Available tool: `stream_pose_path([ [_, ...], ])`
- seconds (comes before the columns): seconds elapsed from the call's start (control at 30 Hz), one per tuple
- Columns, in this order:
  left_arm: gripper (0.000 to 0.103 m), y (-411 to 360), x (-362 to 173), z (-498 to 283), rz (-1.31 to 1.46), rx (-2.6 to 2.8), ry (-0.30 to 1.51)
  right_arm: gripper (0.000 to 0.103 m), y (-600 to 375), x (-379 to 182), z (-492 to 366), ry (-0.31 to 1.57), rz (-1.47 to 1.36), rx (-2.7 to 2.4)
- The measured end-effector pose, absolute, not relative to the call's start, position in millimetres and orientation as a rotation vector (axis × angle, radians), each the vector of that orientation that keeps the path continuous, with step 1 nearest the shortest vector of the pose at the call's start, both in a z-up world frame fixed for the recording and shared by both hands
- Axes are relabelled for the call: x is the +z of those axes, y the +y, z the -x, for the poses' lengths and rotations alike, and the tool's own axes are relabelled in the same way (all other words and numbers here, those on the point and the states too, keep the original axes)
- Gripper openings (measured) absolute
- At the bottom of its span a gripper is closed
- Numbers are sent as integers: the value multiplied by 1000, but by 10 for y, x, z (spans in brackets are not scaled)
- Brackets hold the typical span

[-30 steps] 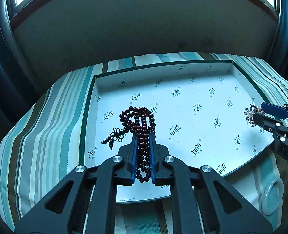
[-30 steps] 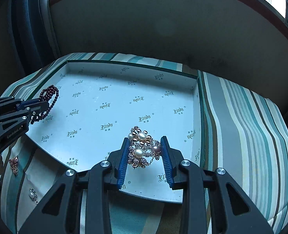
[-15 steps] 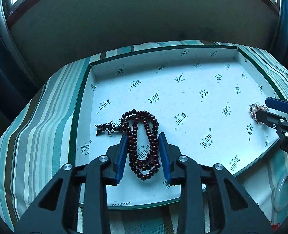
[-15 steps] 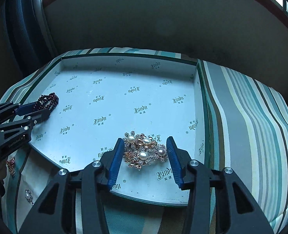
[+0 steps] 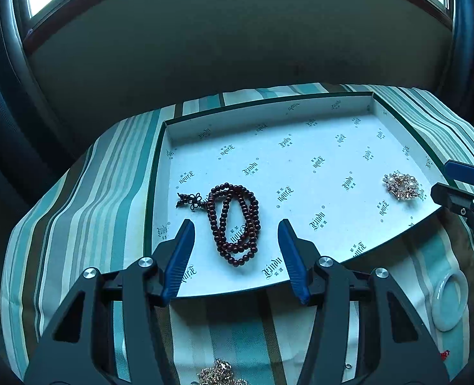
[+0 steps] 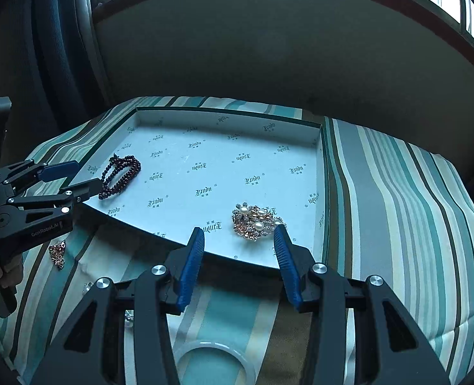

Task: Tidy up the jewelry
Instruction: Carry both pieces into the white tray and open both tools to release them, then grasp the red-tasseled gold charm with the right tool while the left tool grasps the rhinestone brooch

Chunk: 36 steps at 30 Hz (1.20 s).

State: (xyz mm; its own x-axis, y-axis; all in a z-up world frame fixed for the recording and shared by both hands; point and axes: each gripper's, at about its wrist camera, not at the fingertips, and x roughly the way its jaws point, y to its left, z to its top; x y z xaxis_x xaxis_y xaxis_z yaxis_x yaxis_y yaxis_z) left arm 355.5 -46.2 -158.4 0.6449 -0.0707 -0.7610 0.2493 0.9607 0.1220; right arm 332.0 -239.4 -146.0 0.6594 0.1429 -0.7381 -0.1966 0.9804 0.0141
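Two spread grippers — left gripper (image 5: 236, 229), right gripper (image 6: 238, 234) — one bead necklace (image 5: 235, 223), one brooch (image 6: 258, 221).

white bangle (image 6: 216, 361) cut by bottom edge

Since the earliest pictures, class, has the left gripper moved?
Yes. The left gripper has let go of the dark bead necklace and drawn back toward the tray's near edge. Its jaws now stand wide open with the necklace lying between them.
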Motion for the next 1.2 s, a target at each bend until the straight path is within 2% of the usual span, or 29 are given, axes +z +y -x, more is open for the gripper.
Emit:
stream_pose_path([
  [0.3, 54, -372, -1451, -2770, -218, -205, 867, 46, -2302, -1424, -2524, 865, 87, 239],
  [0.63, 54, -189, -1604, -1964, -238, -189, 951, 45, -2080, -1662, -1799, 966, 152, 350],
  [0.9, 54, -73, -1725, -1615, -222, -167, 1001, 44, -1849, -1830, -1625, 1005, 179, 425],
  [1.2, 54, -84, -1734, -1554, -227, -171, 1007, 35, -1748, -1957, -1659, 1036, 207, 443],
])
